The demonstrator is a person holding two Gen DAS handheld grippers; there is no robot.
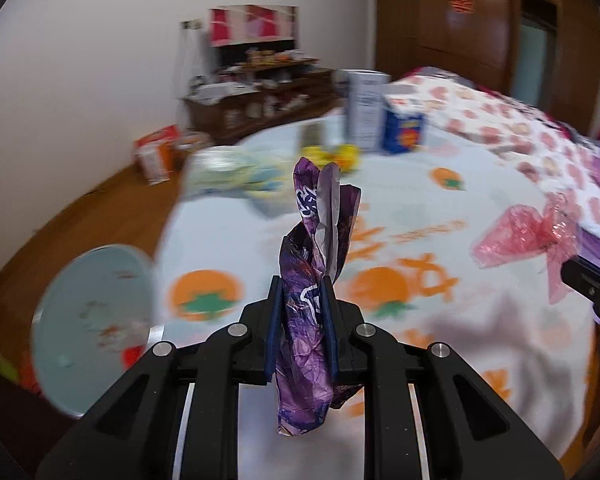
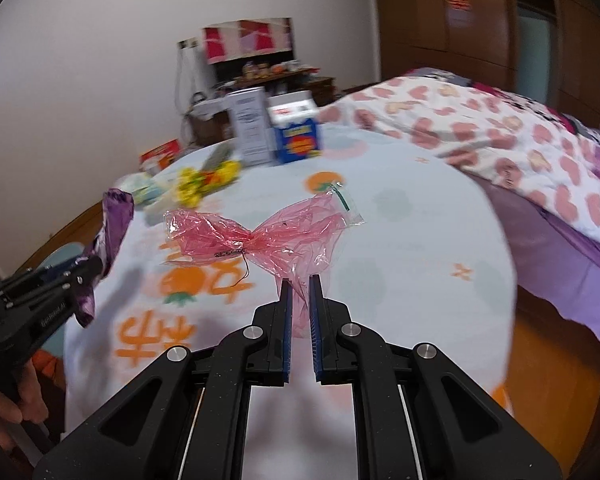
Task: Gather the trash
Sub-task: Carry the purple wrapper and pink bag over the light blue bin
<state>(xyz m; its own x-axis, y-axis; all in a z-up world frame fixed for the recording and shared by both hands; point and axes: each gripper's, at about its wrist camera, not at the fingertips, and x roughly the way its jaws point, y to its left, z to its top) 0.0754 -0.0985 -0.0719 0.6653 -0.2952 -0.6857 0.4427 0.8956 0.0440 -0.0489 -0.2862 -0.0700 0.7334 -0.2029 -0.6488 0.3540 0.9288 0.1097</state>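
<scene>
Left wrist cam: left claw [image 1: 302, 288] is pinching a crumpled purple wrapper [image 1: 314, 248], held above the bed [image 1: 420, 184], whose pale sheet has an orange fruit print. A light blue bin [image 1: 92, 320] sits on the wood floor lower left, scraps inside, too blurry to name.

Right wrist cam: right claw [image 2: 300, 290] is squeezed onto a pink cellophane wrapper [image 2: 260, 232], the rest spread over the sheet. Blue carton [image 2: 298, 140] and white box [image 2: 250, 128] stand further back, labels unreadable.

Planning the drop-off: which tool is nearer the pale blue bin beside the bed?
Left. The left tool, clamping the purple wrapper, is just right of the bin; the right tool, holding pink cellophane, is across the bed.
</scene>
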